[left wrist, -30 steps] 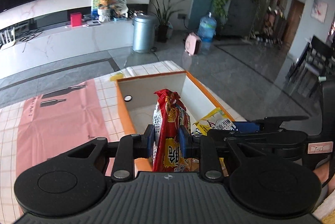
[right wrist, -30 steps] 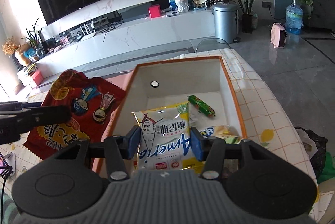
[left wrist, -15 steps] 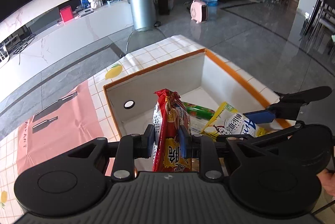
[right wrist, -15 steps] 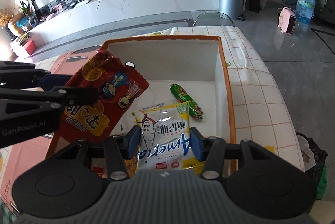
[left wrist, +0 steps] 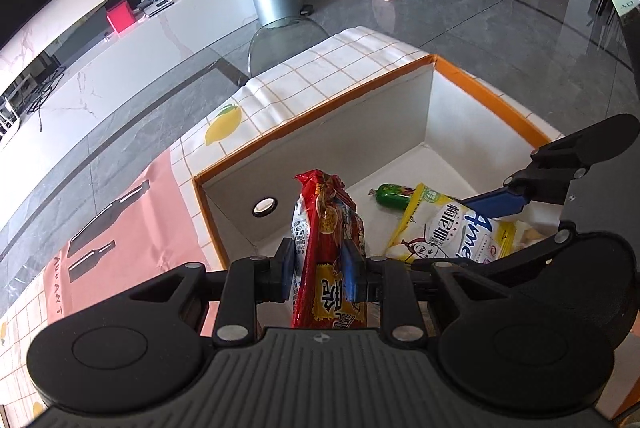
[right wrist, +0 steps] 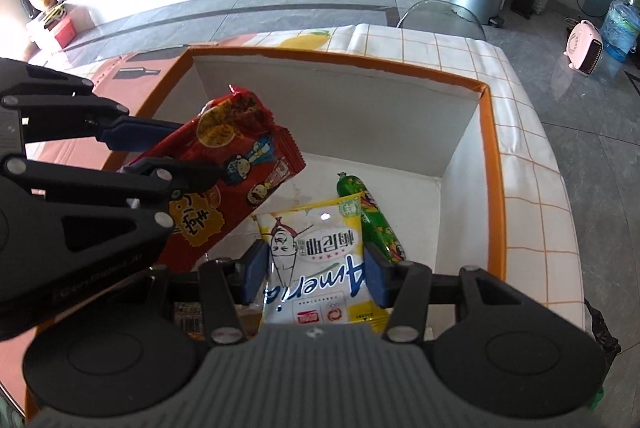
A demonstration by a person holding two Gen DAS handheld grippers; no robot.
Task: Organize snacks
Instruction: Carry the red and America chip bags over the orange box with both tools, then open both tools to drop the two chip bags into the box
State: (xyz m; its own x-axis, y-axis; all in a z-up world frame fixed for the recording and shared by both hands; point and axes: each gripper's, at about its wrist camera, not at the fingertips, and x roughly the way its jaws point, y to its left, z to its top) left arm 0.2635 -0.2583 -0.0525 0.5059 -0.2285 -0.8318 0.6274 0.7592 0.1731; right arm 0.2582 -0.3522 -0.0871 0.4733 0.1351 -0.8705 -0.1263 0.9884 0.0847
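Note:
My left gripper [left wrist: 318, 270] is shut on a red snack bag [left wrist: 328, 252] and holds it edge-up over the near left part of the orange-rimmed white box [left wrist: 320, 116]. The red bag also shows in the right wrist view [right wrist: 236, 172], held by the left gripper [right wrist: 160, 152]. My right gripper [right wrist: 316, 276] is shut on a yellow-and-white snack bag [right wrist: 320, 260], held over the box [right wrist: 490, 164]. That bag also shows in the left wrist view [left wrist: 448, 232], as does the right gripper [left wrist: 496, 204]. A green sausage [right wrist: 376, 224] lies on the box floor.
The box stands on a checked tablecloth [right wrist: 536, 188] near the table's right edge. A pink mat [left wrist: 120, 228] lies left of the box. More packets lie low in the box near my right gripper [left wrist: 528, 232]. A clear chair back [left wrist: 280, 36] stands beyond the table.
Both grippers have moved forward and lower over the box with their bags. The red bag has come in over the box's left side, closer to the yellow bag.

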